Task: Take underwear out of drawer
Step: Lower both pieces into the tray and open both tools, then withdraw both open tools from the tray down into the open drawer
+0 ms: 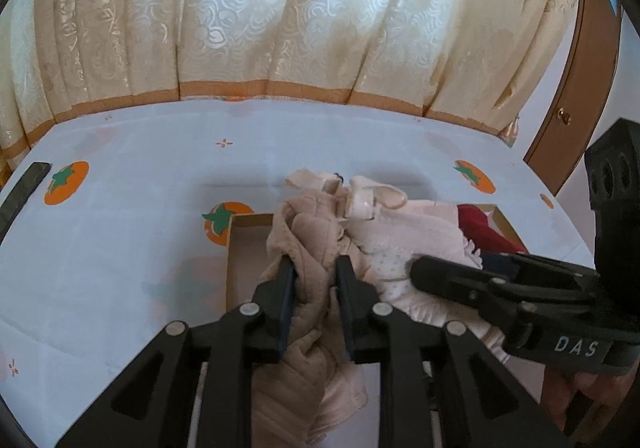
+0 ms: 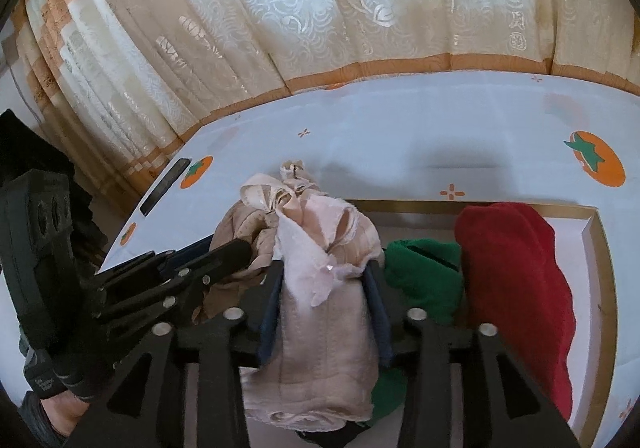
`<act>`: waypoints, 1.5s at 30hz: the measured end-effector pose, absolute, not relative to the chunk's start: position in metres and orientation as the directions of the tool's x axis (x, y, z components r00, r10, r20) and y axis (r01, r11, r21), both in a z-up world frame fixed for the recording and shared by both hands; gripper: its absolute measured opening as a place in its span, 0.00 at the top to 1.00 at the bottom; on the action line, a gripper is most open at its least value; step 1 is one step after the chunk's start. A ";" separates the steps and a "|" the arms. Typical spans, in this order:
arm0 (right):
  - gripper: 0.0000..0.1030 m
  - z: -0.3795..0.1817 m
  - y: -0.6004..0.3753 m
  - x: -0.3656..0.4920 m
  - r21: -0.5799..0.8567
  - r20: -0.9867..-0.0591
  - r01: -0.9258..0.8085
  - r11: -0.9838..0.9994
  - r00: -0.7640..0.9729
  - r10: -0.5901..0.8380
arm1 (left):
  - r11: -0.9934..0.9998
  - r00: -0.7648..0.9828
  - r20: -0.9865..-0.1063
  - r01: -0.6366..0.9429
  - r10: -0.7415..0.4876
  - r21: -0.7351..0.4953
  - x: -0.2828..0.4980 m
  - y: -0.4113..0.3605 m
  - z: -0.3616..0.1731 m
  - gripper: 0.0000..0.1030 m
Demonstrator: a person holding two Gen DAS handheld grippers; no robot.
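Left wrist view: left tongs [image 1: 314, 268] stand partly open astride a beige garment [image 1: 308, 244]; whether the pads press it cannot be told. Right tongs [image 1: 424, 268] enter from the right, over a white garment [image 1: 400, 240]. Both garments lie in a cardboard drawer [image 1: 232, 248] on the table [image 1: 120, 248].

Right wrist view: right tongs [image 2: 324, 276] are partly open around a pink garment [image 2: 320, 308]; grip uncertain. Green cloth [image 2: 424, 272] and red cloth [image 2: 516, 280] lie beside it in the drawer [image 2: 600, 260]. A curtain [image 2: 320, 8] hangs behind.
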State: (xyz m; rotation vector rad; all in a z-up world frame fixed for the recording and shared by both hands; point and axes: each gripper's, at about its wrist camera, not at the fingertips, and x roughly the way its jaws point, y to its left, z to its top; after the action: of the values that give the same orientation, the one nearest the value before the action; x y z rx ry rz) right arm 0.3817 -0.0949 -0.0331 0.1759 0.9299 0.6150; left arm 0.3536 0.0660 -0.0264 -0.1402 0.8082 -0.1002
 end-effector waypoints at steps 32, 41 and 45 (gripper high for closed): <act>0.36 0.020 -0.164 0.264 0.422 -0.578 -0.552 0.719 0.447 0.683 | 0.970 0.826 -0.525 0.100 -0.206 -0.224 0.239 0.065 0.034 0.33; 0.36 0.022 -0.181 0.203 0.412 -0.561 -0.611 0.676 0.414 0.717 | 0.959 0.807 -0.523 0.190 -0.274 -0.209 0.186 0.043 0.031 0.31; 0.36 0.026 -0.194 0.181 0.417 -0.547 -0.618 0.666 0.415 0.727 | 0.951 0.781 -0.544 0.232 -0.307 -0.204 0.165 0.033 0.021 0.31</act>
State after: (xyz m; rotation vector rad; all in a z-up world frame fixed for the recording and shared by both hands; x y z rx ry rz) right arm 0.1814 -0.1939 0.0259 0.1589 0.7663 0.8493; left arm 0.1649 0.0335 0.0211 -0.1285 0.6085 -0.2921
